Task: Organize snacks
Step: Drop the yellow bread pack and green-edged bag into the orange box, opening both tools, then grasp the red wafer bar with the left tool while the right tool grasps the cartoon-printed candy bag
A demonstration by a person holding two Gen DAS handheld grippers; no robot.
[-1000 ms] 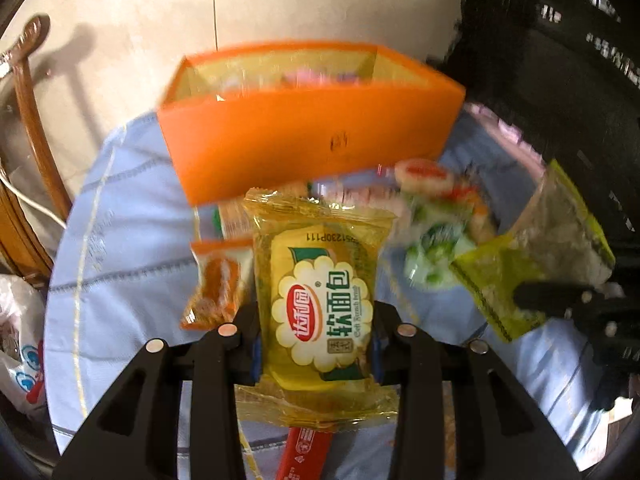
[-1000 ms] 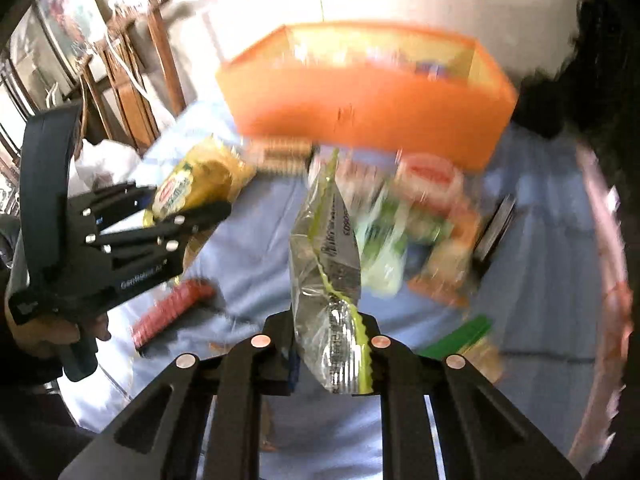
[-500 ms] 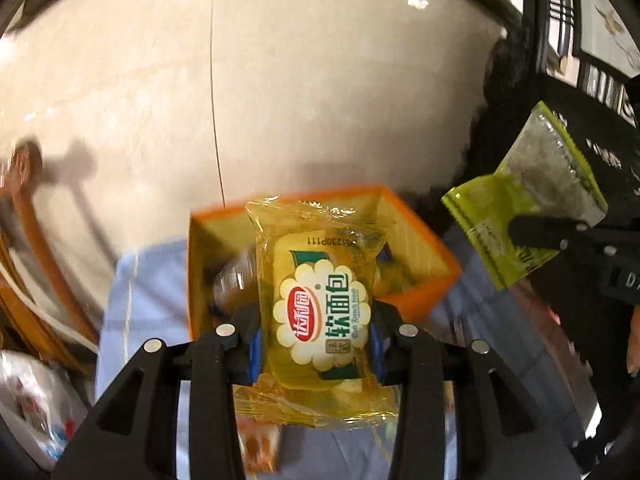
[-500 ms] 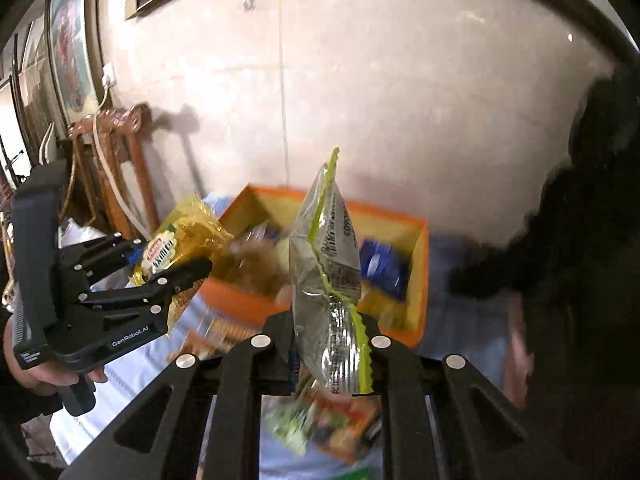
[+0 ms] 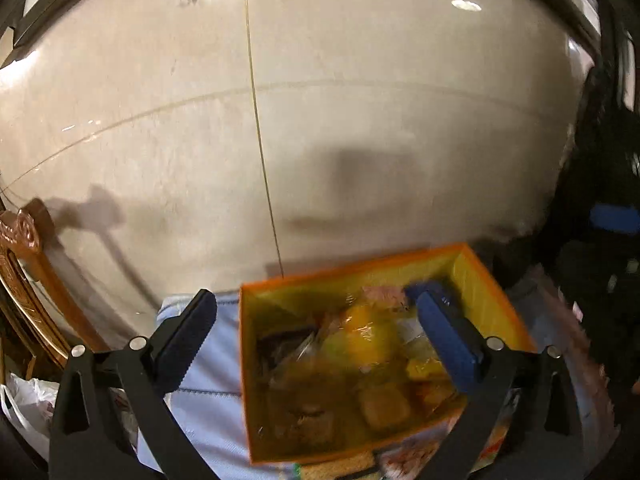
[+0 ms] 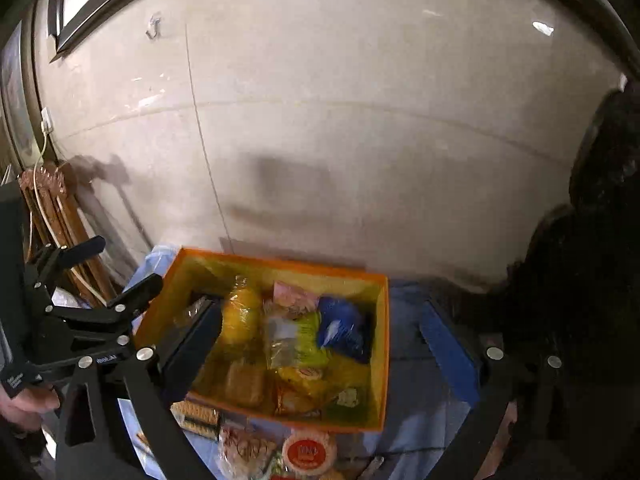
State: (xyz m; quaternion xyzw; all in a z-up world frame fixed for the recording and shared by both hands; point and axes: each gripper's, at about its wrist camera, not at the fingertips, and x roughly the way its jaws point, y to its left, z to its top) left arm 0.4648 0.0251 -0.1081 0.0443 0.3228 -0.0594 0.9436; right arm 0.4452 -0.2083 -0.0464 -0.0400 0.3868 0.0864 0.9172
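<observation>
An orange box point(image 5: 247, 360) point(image 6: 280, 261) full of snack packets stands on the blue tablecloth by the wall. My left gripper point(image 5: 316, 300) hovers over it; its jaws are opening wide with nothing between them. The yellow bread packet point(image 5: 366, 338) point(image 6: 240, 316) lies blurred inside the box below. My right gripper point(image 6: 320, 312) hangs over the same box, its jaws also opening and empty. The green-and-clear packet point(image 6: 298, 340) rests among the snacks in the box. In the right wrist view the left gripper point(image 6: 114, 268) shows at the box's left edge, held by a hand point(image 6: 24, 404).
Loose snacks lie on the tablecloth point(image 5: 208, 364) in front of the box: a round red-labelled pack point(image 6: 309, 451) and a biscuit pack point(image 6: 196, 414). A wooden chair point(image 5: 28, 264) and a white plastic bag point(image 5: 24, 404) are at the left. A pale wall stands close behind.
Both grippers rose and moved forward from the table to above the box. Each has opened and let go of its packet, and both packets now lie in the box.
</observation>
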